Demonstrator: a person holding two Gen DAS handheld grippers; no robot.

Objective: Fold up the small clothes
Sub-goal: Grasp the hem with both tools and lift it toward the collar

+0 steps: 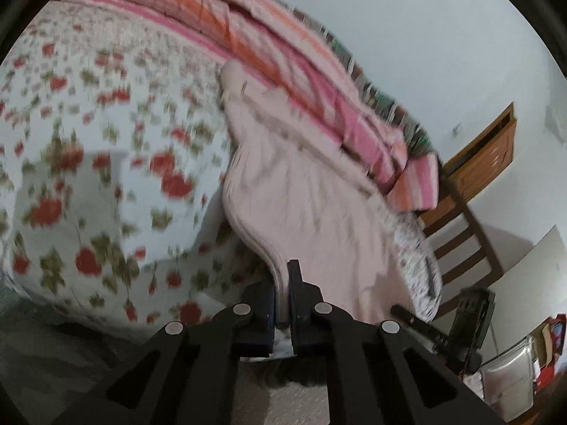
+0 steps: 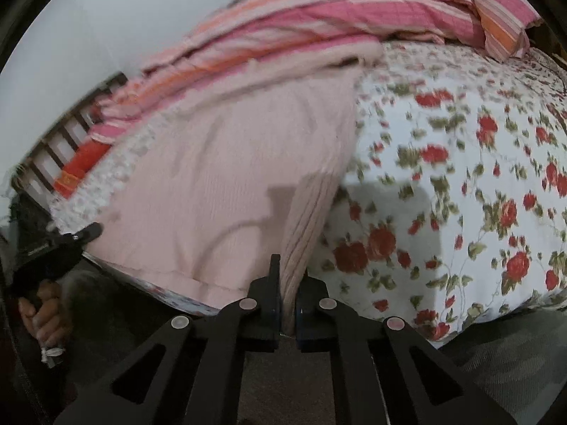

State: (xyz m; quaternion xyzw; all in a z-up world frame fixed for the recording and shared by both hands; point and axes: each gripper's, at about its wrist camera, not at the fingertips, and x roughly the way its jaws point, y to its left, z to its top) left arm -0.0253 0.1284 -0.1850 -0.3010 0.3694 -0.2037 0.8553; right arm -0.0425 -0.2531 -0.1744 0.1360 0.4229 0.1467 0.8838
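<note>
A pale pink knit garment (image 1: 312, 194) lies on the floral bedspread (image 1: 106, 148), and its near edge hangs over the side of the bed. My left gripper (image 1: 282, 279) is shut on a folded edge of that garment, with the fabric pinched between the pads. In the right wrist view the same garment (image 2: 219, 184) fills the middle. There my right gripper (image 2: 290, 279) is shut on its ribbed hem. The left gripper (image 2: 71, 239) shows at the far left of that view, held by a person's hand (image 2: 46, 311). The right gripper's body (image 1: 443, 329) shows at the lower right of the left wrist view.
A pink and orange striped blanket (image 1: 283, 53) is heaped along the far side of the bed, against the white wall. A slatted wooden bed end (image 1: 467, 241) and a wooden cabinet (image 1: 496, 148) stand to the right. Grey carpet (image 2: 514, 361) lies below the bed edge.
</note>
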